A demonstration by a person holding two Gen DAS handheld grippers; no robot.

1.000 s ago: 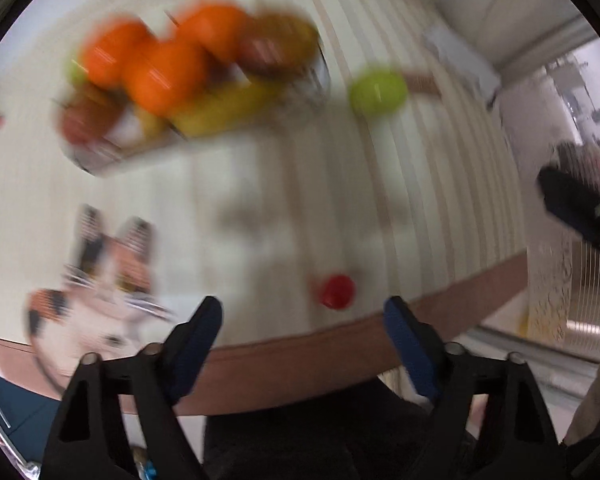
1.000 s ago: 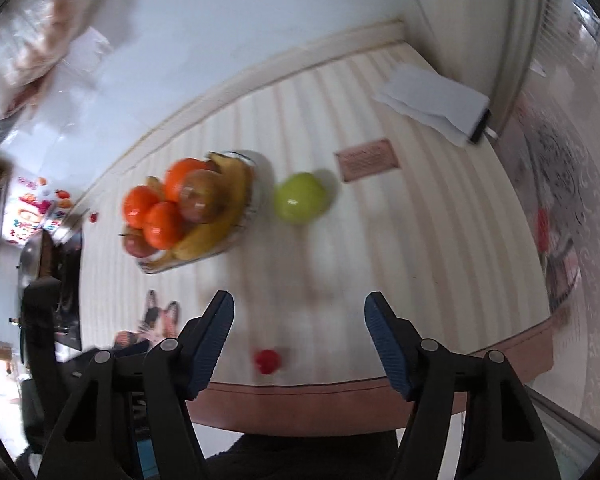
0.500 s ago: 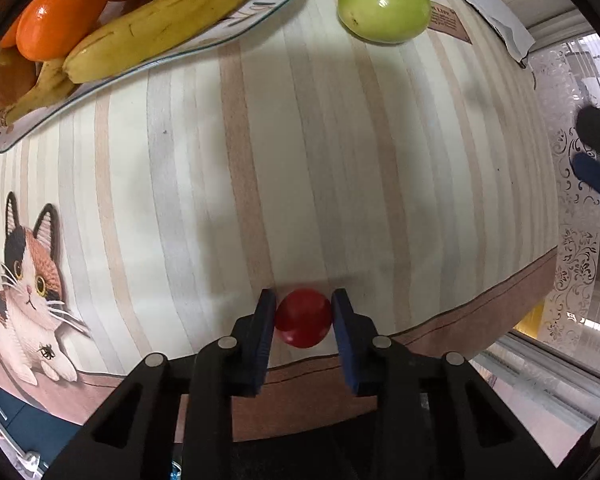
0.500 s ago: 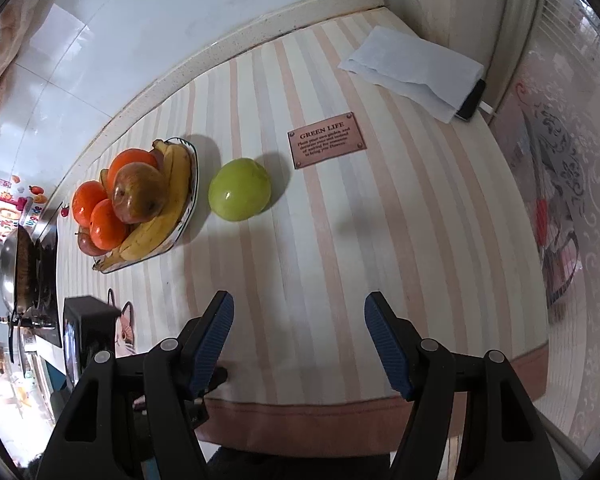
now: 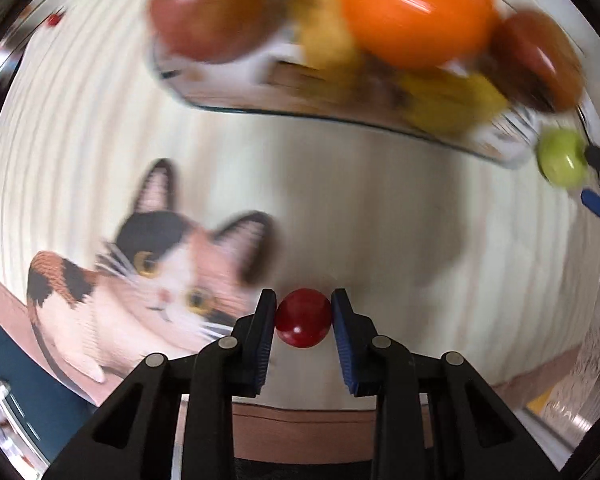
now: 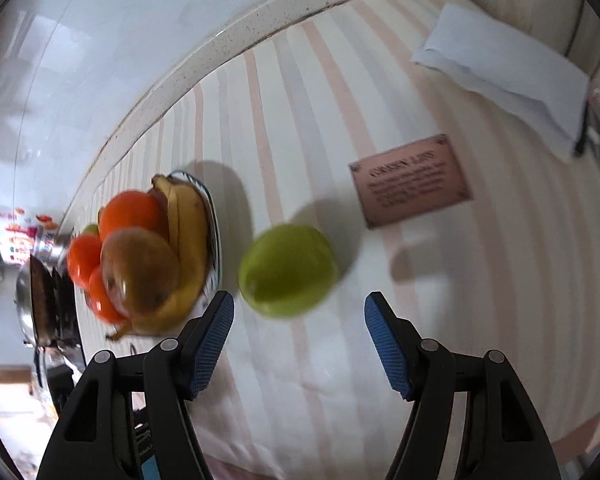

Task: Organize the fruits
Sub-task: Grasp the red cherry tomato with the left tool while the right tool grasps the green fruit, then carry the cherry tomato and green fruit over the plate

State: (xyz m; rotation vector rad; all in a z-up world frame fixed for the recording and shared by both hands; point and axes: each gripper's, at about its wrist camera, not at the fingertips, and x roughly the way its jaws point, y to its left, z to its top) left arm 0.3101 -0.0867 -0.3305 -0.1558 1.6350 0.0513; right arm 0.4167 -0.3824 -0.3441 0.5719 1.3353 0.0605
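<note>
My left gripper (image 5: 303,316) is shut on a small red fruit (image 5: 303,317) and holds it above the striped cloth, in front of the fruit plate (image 5: 260,109). The plate holds oranges (image 5: 414,12), bananas (image 5: 444,96) and reddish-brown fruits (image 5: 208,20). A green apple (image 6: 287,270) lies on the cloth just right of the plate (image 6: 216,236); it also shows in the left wrist view (image 5: 562,158). My right gripper (image 6: 299,338) is open and empty, close in front of the green apple, which lies just beyond its fingertips.
A calico cat picture (image 5: 148,276) is on the cloth at the left. A pink plaque (image 6: 410,180) and a folded white paper (image 6: 504,72) lie at the back right. A wall borders the counter at the back. The counter's front edge (image 5: 308,424) is near.
My left gripper has lifted the red fruit and swung left toward the plate. My right gripper has moved forward and down to the green apple.
</note>
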